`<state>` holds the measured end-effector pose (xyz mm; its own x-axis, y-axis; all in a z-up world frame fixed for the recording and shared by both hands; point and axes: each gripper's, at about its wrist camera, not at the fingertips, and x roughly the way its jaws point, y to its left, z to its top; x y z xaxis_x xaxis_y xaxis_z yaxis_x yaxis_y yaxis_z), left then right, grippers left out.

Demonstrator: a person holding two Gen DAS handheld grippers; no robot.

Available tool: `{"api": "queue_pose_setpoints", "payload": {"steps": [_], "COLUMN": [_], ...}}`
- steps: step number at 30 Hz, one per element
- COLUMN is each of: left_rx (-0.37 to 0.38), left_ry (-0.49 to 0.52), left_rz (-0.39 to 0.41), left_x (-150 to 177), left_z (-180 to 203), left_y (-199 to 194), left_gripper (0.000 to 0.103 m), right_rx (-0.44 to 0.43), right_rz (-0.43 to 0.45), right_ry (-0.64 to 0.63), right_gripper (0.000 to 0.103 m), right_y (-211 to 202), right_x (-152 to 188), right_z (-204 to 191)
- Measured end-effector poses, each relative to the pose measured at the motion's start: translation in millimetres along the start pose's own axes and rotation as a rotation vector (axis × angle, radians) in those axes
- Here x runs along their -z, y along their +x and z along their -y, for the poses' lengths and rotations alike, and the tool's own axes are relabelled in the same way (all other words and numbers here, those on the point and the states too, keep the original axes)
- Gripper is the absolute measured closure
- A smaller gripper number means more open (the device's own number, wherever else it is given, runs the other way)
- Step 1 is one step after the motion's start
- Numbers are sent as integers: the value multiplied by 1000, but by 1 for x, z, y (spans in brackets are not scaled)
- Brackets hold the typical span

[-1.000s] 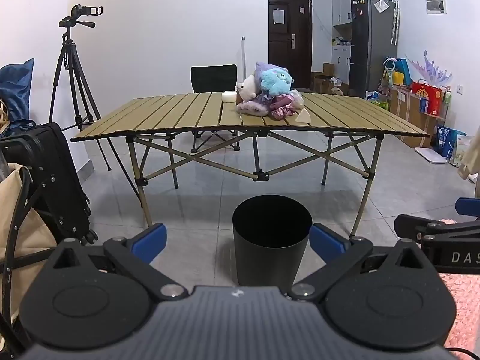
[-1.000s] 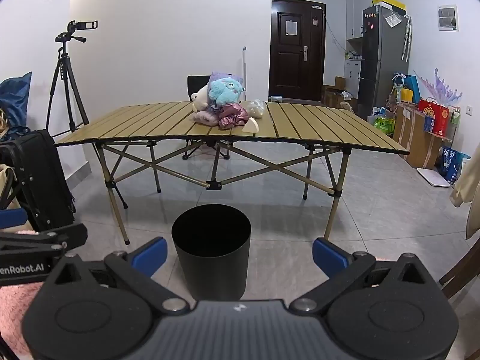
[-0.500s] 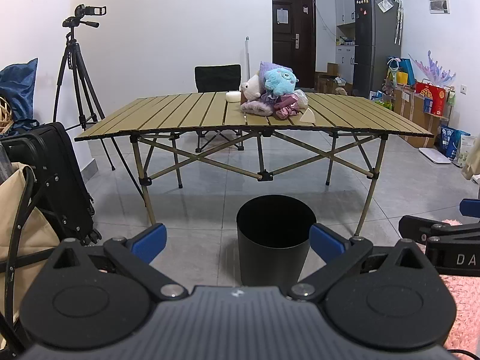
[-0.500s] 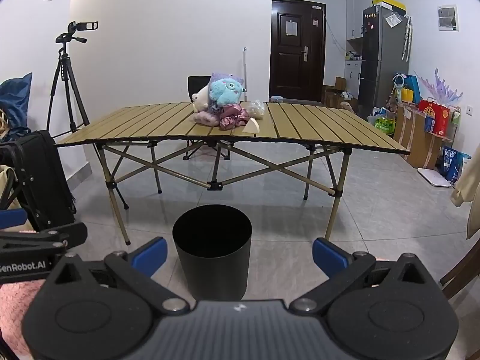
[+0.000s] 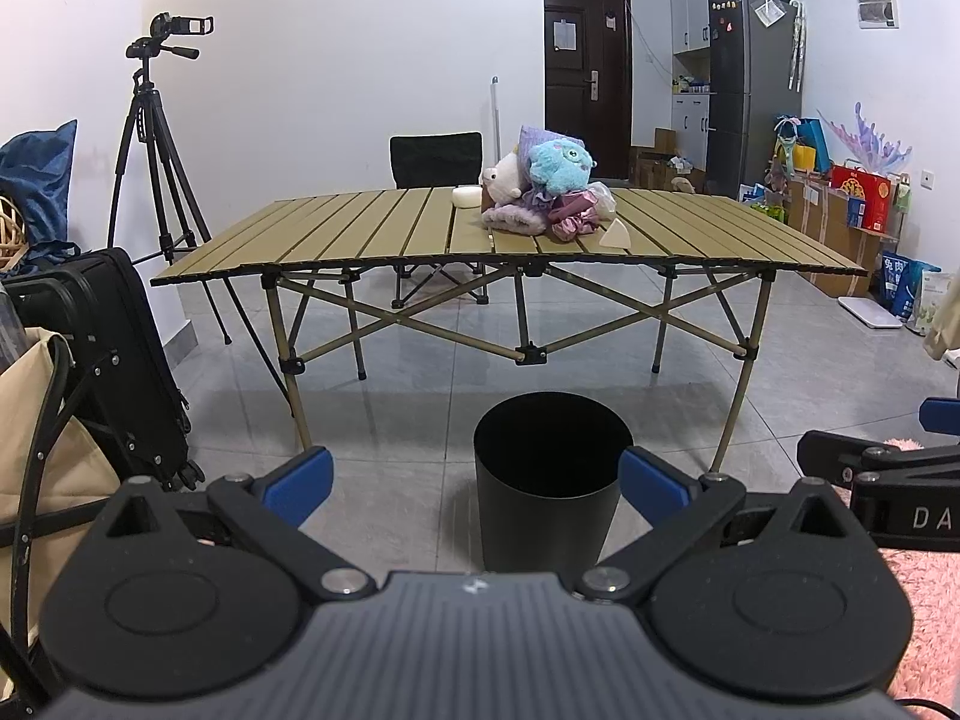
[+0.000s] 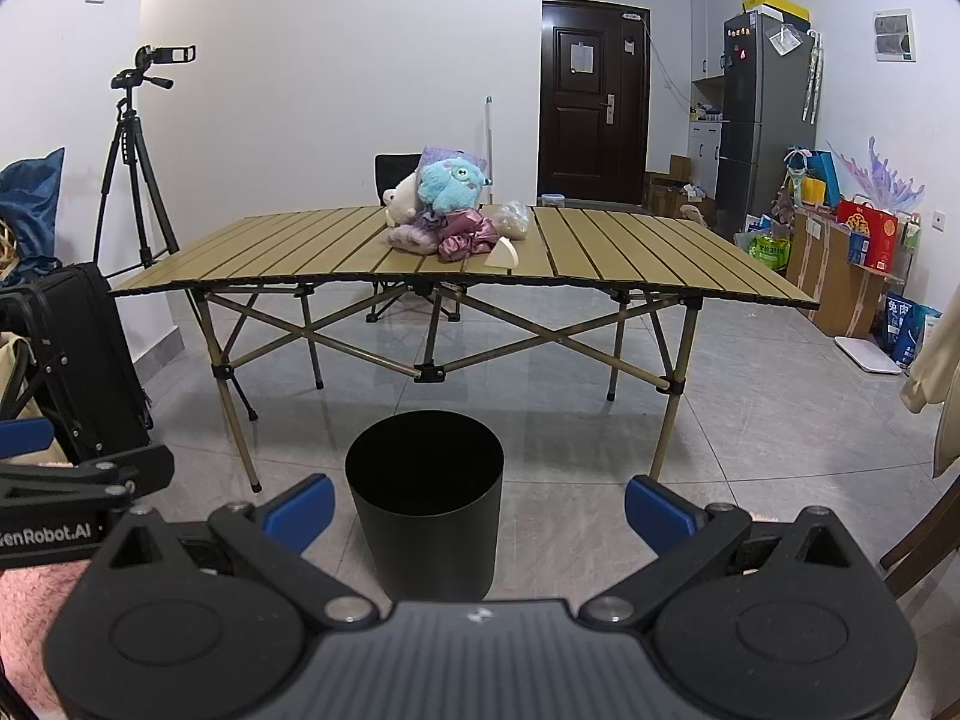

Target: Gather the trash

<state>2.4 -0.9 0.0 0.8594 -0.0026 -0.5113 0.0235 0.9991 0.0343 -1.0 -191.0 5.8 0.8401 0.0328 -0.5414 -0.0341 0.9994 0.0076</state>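
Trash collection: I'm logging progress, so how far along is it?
Nothing looks done yet. Both tongs, left and right, are open and hold nothing. The black bin stands on the floor; the pile on the table is untouched.

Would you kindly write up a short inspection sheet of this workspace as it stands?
Surface: folding slat table, mostly bare.
Job's things: black bin on the floor before the table; cream wedge scrap near the front edge.
Clutter: plush toy pile mid-table.
Grippers: left gripper and right gripper both open, holding nothing.
Cables: nothing seen.
Surroundings: tripod camera, suitcase, fridge.
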Motion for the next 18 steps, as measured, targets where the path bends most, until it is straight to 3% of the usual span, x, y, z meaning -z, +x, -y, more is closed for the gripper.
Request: {"api": "queue_pose_setpoints", "payload": {"steps": [18], "left_rx": [-2], "left_ry": [5], "left_rz": [11], "left_x": [-5], "left_z": [-2], "left_y": [-2], "left_gripper": [0], "right_rx": [0], "right_rz": [5], "right_ry": [1], "right_gripper": [0], "right_y": [0], "right_x": [0], "right_z": [-2]}}
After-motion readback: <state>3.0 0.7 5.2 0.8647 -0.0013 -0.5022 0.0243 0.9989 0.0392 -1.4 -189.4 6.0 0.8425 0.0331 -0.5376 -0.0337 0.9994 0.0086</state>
